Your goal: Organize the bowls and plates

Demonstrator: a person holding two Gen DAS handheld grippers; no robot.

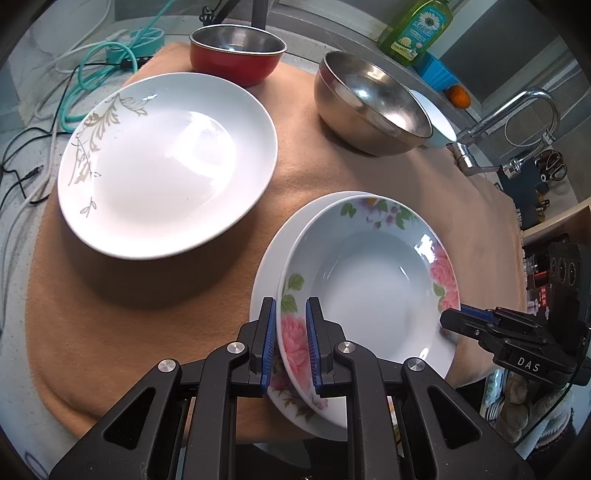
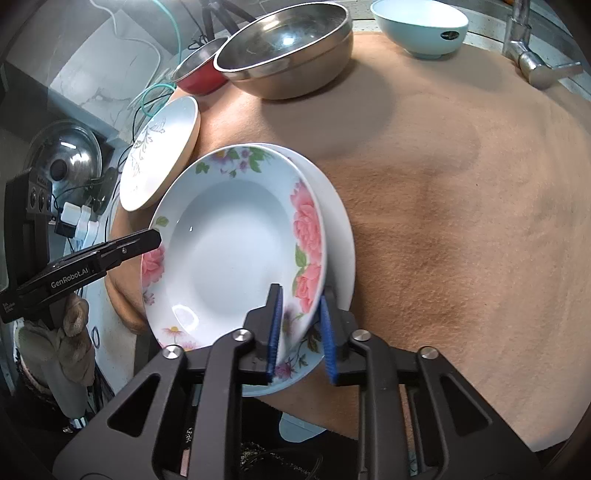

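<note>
A deep plate with pink flowers [image 1: 369,280] rests on a plain white plate [image 1: 269,258] at the front right of the tan cloth. My left gripper [image 1: 291,325] is shut on the flowered plate's near rim. My right gripper [image 2: 301,314] is shut on the opposite rim of the flowered plate [image 2: 236,251]; it also shows in the left wrist view [image 1: 454,317]. A large white plate with a leaf pattern [image 1: 166,166] sits at the left. A steel bowl [image 1: 373,107], a red bowl [image 1: 236,55] and a light blue bowl [image 2: 421,26] stand at the back.
The tan cloth [image 2: 461,221] covers the counter. A tap [image 1: 509,118] and a green soap bottle [image 1: 417,26] stand at the back right. Cables [image 1: 92,74] lie at the back left. A pot lid [image 2: 66,155] lies off the counter's left side.
</note>
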